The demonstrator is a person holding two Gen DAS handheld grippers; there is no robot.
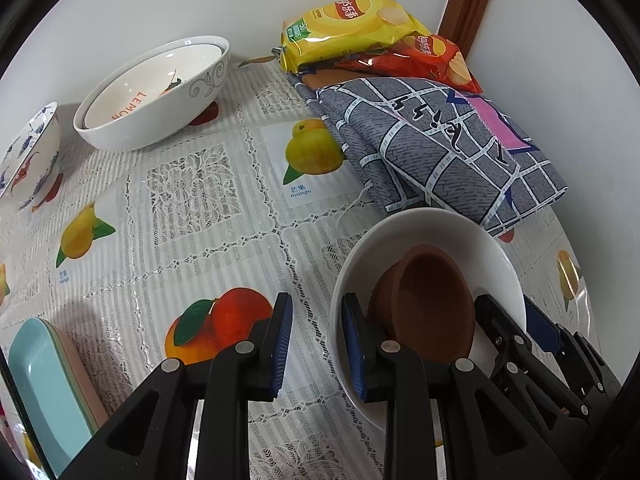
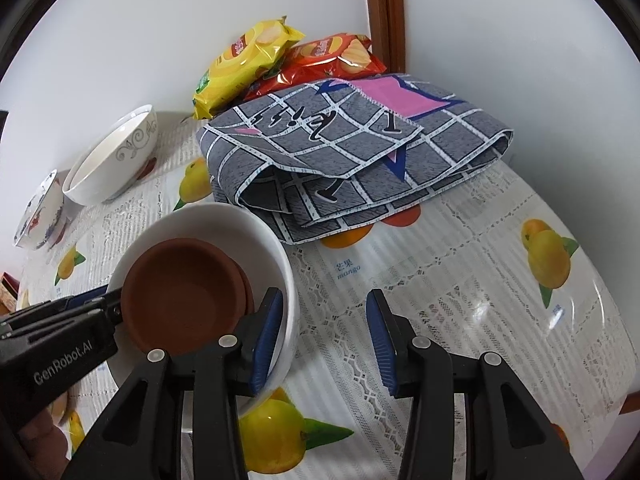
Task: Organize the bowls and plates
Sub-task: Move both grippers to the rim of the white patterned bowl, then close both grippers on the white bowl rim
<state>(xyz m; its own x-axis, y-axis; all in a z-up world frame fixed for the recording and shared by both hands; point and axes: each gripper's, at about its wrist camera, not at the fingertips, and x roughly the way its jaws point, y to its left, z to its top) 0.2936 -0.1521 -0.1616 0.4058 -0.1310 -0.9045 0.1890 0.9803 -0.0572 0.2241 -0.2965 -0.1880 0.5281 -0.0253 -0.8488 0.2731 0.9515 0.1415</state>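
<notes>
White bowl (image 2: 224,220) on fruit-print tablecloth (image 2: 440,280), just beside folded grey cloth (image 2: 340,152); brown bowls (image 2: 180,292) stacked inside, tilted. My left claw (image 1: 316,320) straddles its rim, pads not pinching. My right claw (image 2: 324,320) straddles opposite wall, gap wider, nothing gripped.

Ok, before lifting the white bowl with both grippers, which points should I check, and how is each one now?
1. Rim of white bowl between the fingers of the right gripper: ok.
2. Right pads pressing on the rim: not ok; the outer pad stands apart from it.
3. Left gripper firm on the opposite rim: cannot tell.
4. Brown bowls sitting flat inside: not ok; they lie tilted.
5. Folded cloth free of the bowl's far rim: cannot tell; it lies very near.
</notes>
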